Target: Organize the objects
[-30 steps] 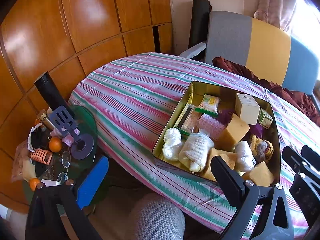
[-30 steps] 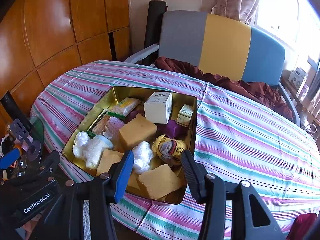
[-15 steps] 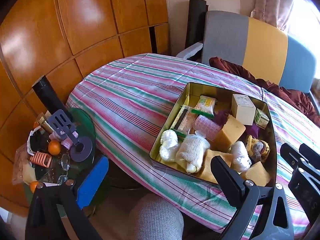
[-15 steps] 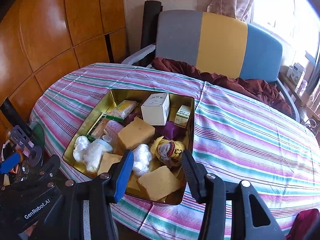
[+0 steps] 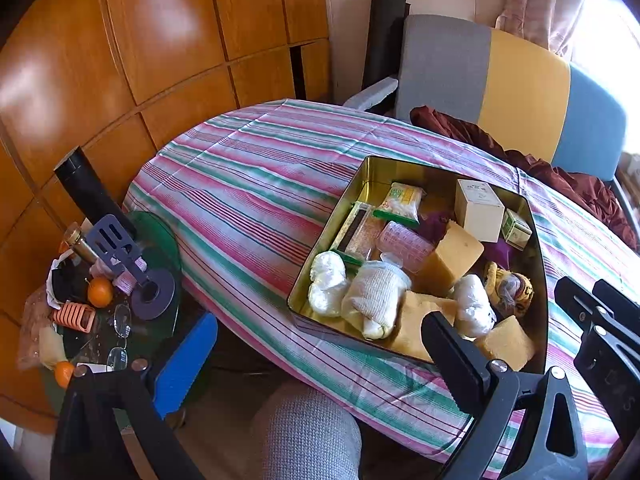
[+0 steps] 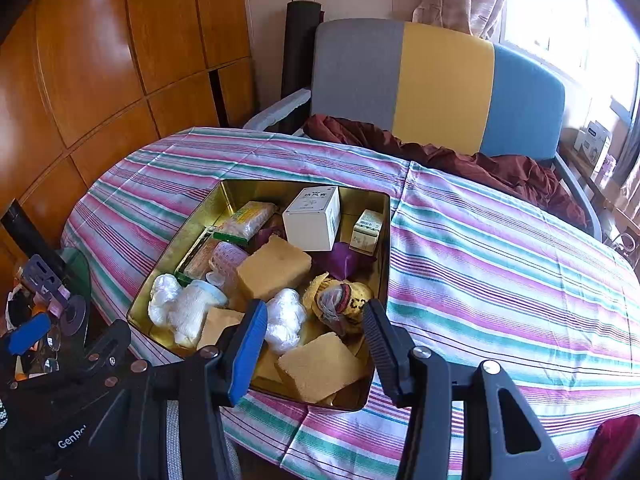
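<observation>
While hovering low at the bottom of both frames, held wide apart and gripping nothing: left gripper [image 5: 320, 348] with one blue pad at lower left and one black finger at lower right of its own view; right gripper [image 6: 316, 340] likewise spread, blue pad left of centre, black finger right of centre, poised just above the near edge of a gold metal tin [image 6: 386, 248]. Resting on a pink, green and white striped tablecloth [image 6: 500, 264], centre of the right view and centre-right of the left view. Packed with loose items: white carton [image 6: 314, 218] upright toward the far side, small green-and-white box [image 6: 366, 232] just beside it at the right wall, yellow sponge block [image 6: 274, 268] in the middle, another sponge [image 6: 320, 366] at the near edge, crumpled white plastic bundle [image 6: 285, 320] between them, tiger-striped plush [image 6: 340, 306] to its right, rolled white gauze [image 5: 376, 296] at the near left, packaged snack [image 5: 402, 200] toward the far left corner. Behind the table, upper right of both frames, grey, yellow and blue chair [image 6: 440, 84] with dark red cloth [image 6: 440, 156] bunched on the seat. At lower left of the left view, cluttered side stand with oranges [image 5: 100, 292] and eyeglasses [image 5: 122, 320].
</observation>
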The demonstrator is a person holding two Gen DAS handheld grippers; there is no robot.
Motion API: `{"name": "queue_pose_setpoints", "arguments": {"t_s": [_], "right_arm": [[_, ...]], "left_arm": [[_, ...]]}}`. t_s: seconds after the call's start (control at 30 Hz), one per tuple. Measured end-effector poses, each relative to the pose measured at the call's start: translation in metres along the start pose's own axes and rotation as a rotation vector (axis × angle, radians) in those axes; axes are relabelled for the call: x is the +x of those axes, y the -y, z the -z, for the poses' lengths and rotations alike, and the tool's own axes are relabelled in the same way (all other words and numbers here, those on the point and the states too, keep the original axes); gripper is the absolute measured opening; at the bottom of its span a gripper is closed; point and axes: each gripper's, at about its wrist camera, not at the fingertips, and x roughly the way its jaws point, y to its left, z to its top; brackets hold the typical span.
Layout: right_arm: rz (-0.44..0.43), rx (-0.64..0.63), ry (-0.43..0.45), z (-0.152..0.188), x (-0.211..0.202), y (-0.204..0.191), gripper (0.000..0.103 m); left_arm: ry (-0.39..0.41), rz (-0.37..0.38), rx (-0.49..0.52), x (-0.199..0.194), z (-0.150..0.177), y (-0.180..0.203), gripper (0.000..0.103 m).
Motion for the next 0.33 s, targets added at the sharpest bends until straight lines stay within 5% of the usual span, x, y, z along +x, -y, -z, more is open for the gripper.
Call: {"name": "queue_pose_setpoints", "arguments": {"t_s": [0.33], "right_arm": [[-0.005, 0.003, -0.010, 0.0016, 0.0045, 0.0020, 0.051]], "left_arm": [[0.010, -0.035, 0.008, 0.0017, 0.0026, 0.0030, 0.100]]}}
